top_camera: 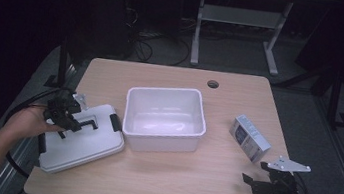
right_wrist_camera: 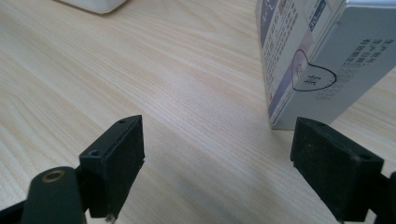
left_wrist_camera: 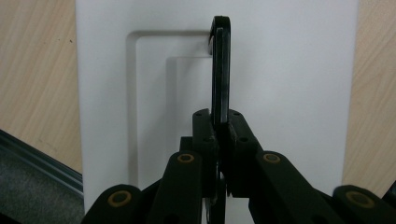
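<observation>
1. The left claw (top_camera: 77, 124) is clamped on the black handle (left_wrist_camera: 220, 70) of the white lid (top_camera: 84, 141); in the left gripper view the jaws pinch the upright handle between them.
2. The lid lies flat at the left end of the worktop (top_camera: 189, 180), its near corner overhanging the edge, just beside the white bin (top_camera: 165, 119).
3. The bin stands open near the worktop's middle.
4. The right claw (top_camera: 253, 181) rests low at the worktop's near right corner, its jaws wide apart with nothing between them.
5. A small printed box (top_camera: 250, 137) lies just beyond the right claw, well apart from the bin; in the right gripper view it (right_wrist_camera: 322, 56) sits close to one jaw.
</observation>
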Motion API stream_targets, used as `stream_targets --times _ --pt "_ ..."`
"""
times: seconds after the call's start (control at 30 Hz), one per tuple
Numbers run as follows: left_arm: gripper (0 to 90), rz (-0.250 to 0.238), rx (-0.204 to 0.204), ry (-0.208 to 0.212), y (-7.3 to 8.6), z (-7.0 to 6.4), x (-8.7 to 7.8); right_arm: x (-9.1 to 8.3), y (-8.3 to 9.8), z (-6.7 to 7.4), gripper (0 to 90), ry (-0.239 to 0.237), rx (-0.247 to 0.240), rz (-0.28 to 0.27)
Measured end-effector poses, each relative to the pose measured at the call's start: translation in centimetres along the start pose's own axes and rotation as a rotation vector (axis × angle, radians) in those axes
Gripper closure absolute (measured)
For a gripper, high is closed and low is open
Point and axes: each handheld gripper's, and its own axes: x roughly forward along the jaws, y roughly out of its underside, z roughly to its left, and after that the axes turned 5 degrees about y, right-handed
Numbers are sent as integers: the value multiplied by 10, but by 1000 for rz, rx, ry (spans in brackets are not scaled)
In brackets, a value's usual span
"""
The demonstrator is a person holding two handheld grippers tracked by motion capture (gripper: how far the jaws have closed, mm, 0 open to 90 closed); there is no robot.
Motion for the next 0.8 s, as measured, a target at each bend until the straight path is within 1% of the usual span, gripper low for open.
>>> stream_targets --times 0.17,0.3,0.47,0.6,0.8 --pt "845 13 1 6 -1 2 6 -1 0 0 170 0 3 2" --pt "844 9 -5 10 -1 3 9 -1 1 0 170 1 7 2" --pt "843 33 -1 17 -2 3 16 -1 1 0 170 2 2 -4" --pt "843 32 -4 17 0 4 20 -1 0 1 170 3 1 1" --pt "843 27 -7 16 1 4 22 0 0 1 170 0 0 4"
